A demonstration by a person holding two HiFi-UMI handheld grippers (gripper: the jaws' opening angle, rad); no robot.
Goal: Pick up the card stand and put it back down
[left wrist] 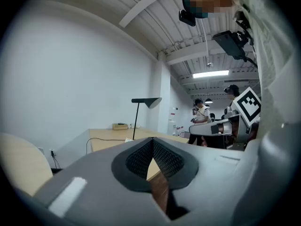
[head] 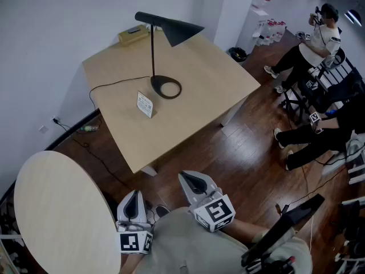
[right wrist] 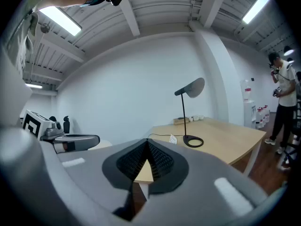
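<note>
At bottom centre, the left tongs point(head: 134, 201) and right tongs point(head: 195, 182), two in all, are pressed together on nothing, well short of the tabletop point(head: 199, 67). The one card stand point(head: 145, 104) stands mid-frame, just beside the one lamp point(head: 166, 88). A careless reach could knock the lamp's base and tip the stand.

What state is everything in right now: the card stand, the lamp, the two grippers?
card stand: upright on the square table, untouched.
desk lamp: upright, its ring base beside the card stand.
left gripper: shut, empty, short of the table.
right gripper: shut, empty, short of the table.
</note>
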